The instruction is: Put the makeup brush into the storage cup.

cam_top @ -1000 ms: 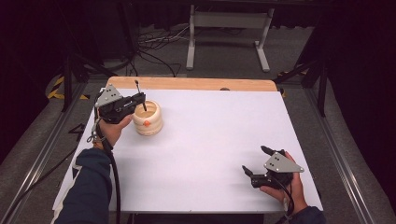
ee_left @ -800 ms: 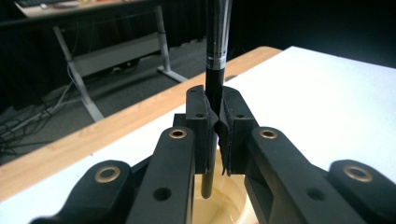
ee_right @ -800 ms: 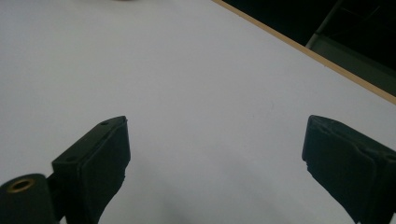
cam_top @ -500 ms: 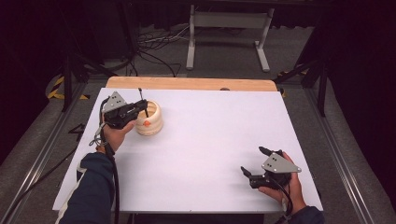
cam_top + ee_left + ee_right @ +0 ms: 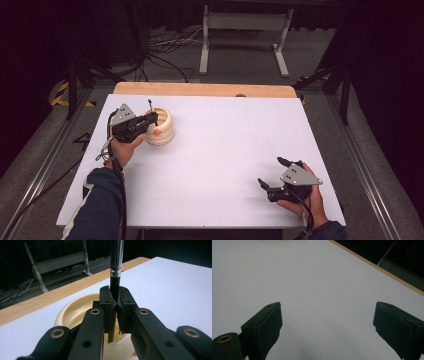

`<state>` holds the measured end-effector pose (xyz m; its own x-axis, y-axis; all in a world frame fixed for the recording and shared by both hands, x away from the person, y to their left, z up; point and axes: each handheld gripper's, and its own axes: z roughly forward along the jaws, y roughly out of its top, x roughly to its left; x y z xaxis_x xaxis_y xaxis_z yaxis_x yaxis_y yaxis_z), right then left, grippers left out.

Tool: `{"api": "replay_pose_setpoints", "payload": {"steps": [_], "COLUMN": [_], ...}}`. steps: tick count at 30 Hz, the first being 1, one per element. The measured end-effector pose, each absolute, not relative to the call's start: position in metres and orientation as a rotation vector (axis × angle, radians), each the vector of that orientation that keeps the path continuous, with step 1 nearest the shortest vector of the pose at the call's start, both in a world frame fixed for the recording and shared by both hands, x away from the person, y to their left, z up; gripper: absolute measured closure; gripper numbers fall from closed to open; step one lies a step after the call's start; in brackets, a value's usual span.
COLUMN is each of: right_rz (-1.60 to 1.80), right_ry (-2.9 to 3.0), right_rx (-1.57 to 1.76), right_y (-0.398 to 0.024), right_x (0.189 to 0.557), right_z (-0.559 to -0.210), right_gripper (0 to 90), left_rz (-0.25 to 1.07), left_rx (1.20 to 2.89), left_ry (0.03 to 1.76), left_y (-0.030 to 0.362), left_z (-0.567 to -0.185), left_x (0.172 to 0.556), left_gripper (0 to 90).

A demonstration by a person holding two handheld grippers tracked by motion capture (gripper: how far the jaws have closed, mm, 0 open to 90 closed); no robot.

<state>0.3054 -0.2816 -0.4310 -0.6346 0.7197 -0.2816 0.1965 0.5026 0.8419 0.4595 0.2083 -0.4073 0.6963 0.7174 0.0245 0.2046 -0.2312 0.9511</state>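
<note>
Your left tool [image 5: 115,315] clamps a slim black glossy pen [image 5: 116,267] upright over the ribbed cream bowl [image 5: 162,127]; your right tool [image 5: 327,327] gapes wide above the matte white worktop [image 5: 225,150].

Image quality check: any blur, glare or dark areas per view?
High view: table evenly lit, surroundings nearly black, slightly soft. Left gripper view: pen and pads sharp, bowl and background softer, glint on the pen's metal ring. Right gripper view: pads close and soft-edged, faint shadow beneath them, no glare.

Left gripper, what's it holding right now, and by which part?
The left gripper is shut on a black pen, gripping its lower barrel just below the silver band, upright over the cream bowl. The right gripper is open, holding nothing.
</note>
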Motion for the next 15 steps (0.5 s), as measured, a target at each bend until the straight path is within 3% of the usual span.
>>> {"api": "replay_pose_setpoints", "payload": {"steps": [15], "right_rz": [1.083], "right_ry": [2.110], "right_rx": [0.746], "right_y": [-0.2824], "right_x": [0.3047], "right_z": [-0.4293], "right_gripper": [9.2], "left_rz": [0.571], "left_rx": [1.775], "left_ry": [0.742], "left_y": [0.2091], "left_z": [-0.4083], "left_x": [0.4602], "left_gripper": [83.3]}}
